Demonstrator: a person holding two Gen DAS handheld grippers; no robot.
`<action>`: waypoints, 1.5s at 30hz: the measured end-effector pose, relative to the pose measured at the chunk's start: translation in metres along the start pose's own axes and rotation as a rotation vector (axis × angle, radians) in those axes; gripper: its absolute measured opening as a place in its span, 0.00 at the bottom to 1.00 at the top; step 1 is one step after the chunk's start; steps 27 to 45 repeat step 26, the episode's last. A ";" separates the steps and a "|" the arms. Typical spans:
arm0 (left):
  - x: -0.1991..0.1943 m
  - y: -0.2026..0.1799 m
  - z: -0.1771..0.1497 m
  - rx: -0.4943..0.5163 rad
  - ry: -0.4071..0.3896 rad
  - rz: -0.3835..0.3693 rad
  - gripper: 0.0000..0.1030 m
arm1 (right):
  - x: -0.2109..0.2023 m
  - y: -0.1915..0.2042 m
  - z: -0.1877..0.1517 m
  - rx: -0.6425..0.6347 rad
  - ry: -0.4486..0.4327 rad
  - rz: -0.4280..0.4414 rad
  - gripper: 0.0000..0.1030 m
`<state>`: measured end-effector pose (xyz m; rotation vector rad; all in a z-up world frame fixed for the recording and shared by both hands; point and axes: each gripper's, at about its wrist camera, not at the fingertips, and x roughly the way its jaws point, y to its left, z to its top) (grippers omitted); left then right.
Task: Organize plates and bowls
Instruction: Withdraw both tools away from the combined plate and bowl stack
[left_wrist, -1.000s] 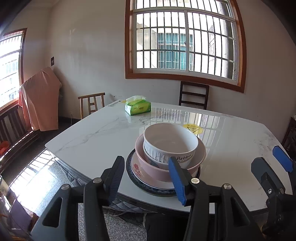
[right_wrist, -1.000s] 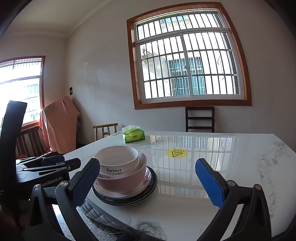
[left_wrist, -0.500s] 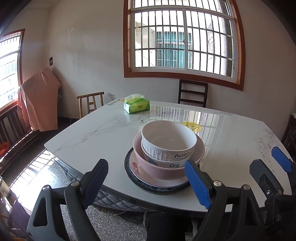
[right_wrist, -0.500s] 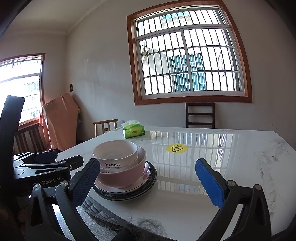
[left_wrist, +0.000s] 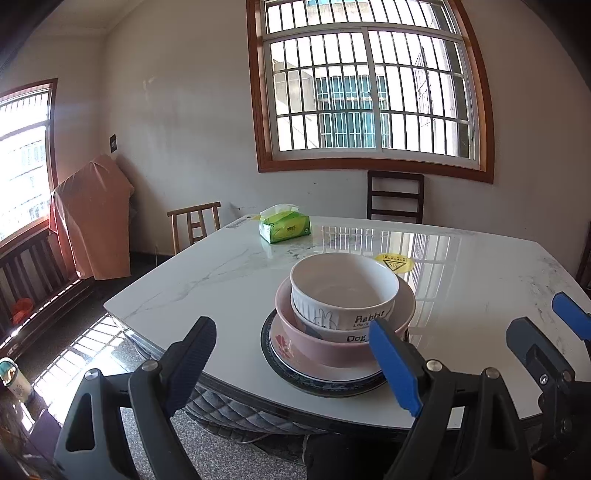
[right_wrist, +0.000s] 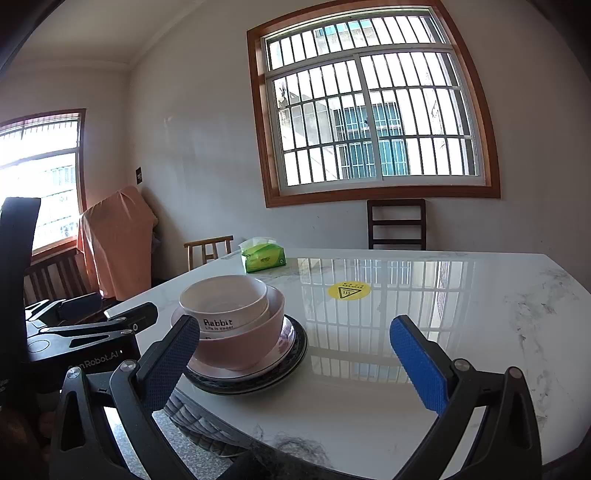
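Note:
A stack of dishes stands near the front edge of the marble table (left_wrist: 207, 280). A dark-rimmed plate (left_wrist: 275, 363) is at the bottom, then a pink bowl (left_wrist: 314, 347), then white bowls marked "Dog" and "Rabbit" (left_wrist: 343, 295). My left gripper (left_wrist: 295, 363) is open in front of the stack, off the table's edge, with nothing between its fingers. In the right wrist view the stack (right_wrist: 240, 332) sits left of centre. My right gripper (right_wrist: 295, 362) stands open over the table to the right of the stack, holding nothing.
A green tissue pack (left_wrist: 285, 229) lies at the far left of the table and a yellow warning sticker (left_wrist: 393, 263) sits behind the stack. Wooden chairs (left_wrist: 394, 197) stand around the table. A cloth-covered object (left_wrist: 92, 218) stands by the left wall.
My left gripper's jaws spread wide apart and it drew back a little from the stack. The stack and my right gripper stayed where they were.

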<state>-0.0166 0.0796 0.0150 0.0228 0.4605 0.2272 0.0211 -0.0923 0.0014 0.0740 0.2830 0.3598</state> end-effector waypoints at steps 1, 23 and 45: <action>0.000 -0.001 0.000 0.004 0.003 -0.002 0.84 | 0.000 0.000 0.001 0.000 -0.001 0.000 1.00; 0.005 -0.002 -0.006 0.011 0.063 -0.011 0.84 | 0.005 -0.014 -0.005 0.034 0.058 -0.021 1.00; 0.007 0.000 -0.006 0.011 0.068 -0.001 0.84 | 0.029 -0.036 -0.006 0.029 0.184 -0.095 1.00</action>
